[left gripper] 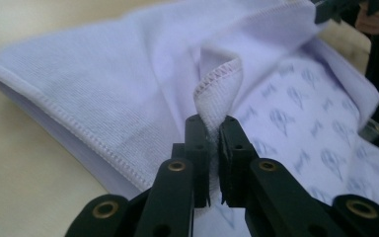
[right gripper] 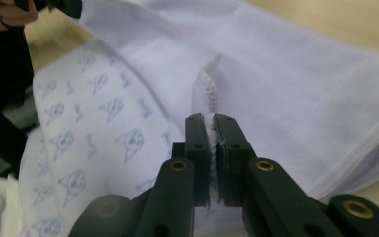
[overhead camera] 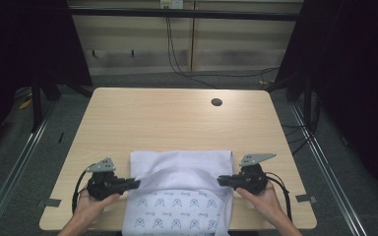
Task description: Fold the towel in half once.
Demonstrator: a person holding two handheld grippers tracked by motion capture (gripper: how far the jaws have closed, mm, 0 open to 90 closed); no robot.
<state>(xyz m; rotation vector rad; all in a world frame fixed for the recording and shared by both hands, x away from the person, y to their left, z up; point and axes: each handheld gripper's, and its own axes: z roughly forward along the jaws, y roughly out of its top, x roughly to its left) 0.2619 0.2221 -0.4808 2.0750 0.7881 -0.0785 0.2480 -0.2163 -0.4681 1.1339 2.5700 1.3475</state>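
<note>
White cloth (overhead camera: 179, 169) lies at the near edge of the bench (overhead camera: 167, 115), its long axis running from the near edge toward the far side, the near end hanging over the edge. Knit fabric, plain white on the outside; the inside face carries a pale blue repeated print (small emblem shapes). A fold runs across it from side to side. Stitched hem raised at both sides. Left gripper (overhead camera: 137, 183): fingers (left gripper: 197, 148) clamped on the left hem. Right gripper (overhead camera: 220, 180): fingers (right gripper: 197, 148) clamped on the right hem. Both point inward, facing each other.
</note>
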